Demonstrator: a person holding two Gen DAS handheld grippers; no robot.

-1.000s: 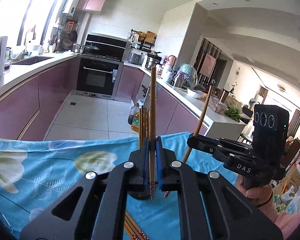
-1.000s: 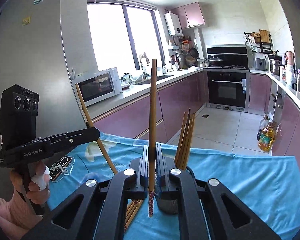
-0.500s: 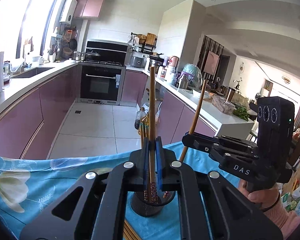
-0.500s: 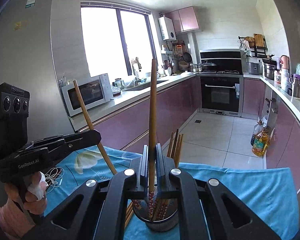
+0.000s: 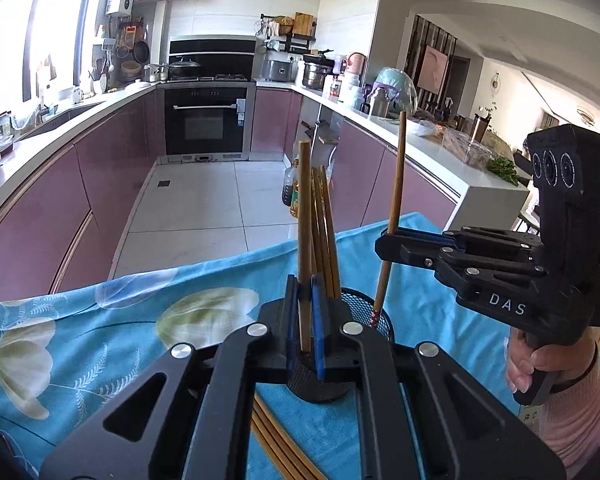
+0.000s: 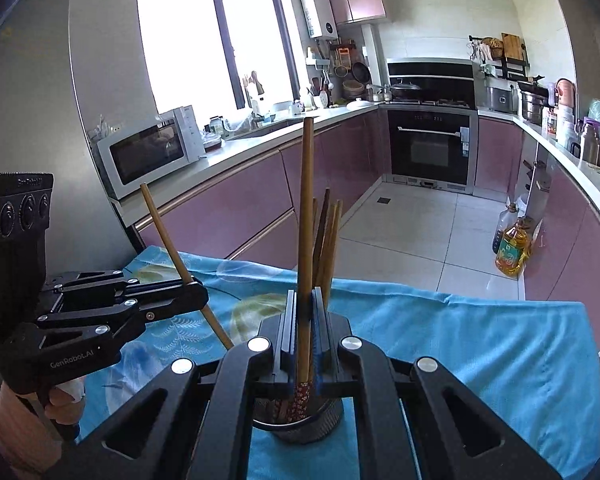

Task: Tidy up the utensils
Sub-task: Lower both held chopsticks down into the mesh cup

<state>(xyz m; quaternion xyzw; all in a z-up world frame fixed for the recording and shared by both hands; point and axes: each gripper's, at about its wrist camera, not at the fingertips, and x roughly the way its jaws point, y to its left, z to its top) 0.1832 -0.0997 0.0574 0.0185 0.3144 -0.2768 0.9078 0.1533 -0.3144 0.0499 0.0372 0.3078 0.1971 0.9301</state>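
Daylight is pouring through the window [image 6: 212, 44], blowing it out white, while fisheye bending is curving counters and dark vignetting is ringing both sharp views.

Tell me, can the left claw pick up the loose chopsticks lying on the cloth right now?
Probably not: the left claw is shut on a chopstick over the mesh holder; loose chopsticks lie beneath it.

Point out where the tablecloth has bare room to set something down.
Bare: tablecloth right of the mesh holder out to its edge, right wrist view; the flower-printed stretch left of it, left wrist view. Crowded: over the holder, where left claw and right claw each grip a chopstick; loose chopsticks beside it.
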